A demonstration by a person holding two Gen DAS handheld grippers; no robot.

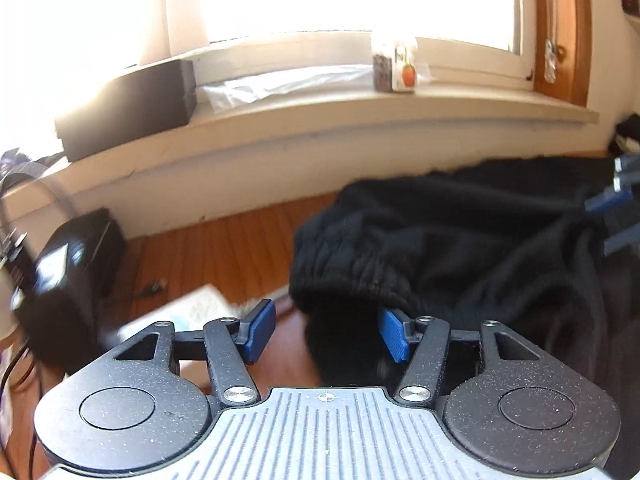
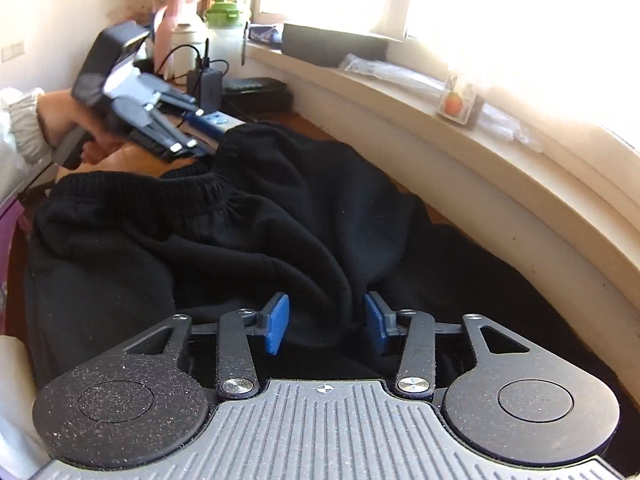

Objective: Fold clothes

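Left tongs point(image 1: 326, 334) spread wide, blue pads apart, with the gathered elastic waistband end of the black fleece trousers point(image 1: 460, 240) lying partly between them, right pad touching the cloth, left pad clear over the brown wooden worktop point(image 1: 224, 248); no pinch visible. Right tongs point(image 2: 326, 322) likewise spread, straddling a raised ridge of the same black fleece, pads just beside the fold on either side, not closed on it. Black garment rumpled and bunched rather than flat, sprawled across the worktop along the cream windowsill wall point(image 2: 500, 184), its long axis running from the waistband at the left tongs toward the right tongs. In the right wrist view, a hand point(image 2: 60, 120) in a pale cuffed sleeve carrying the left tongs at the waistband's far edge. Left nearer the waistband, right nearer the body of the cloth. Judged: either pair could close on fleece where it stands; state of folding unclear from the crumpled lie.
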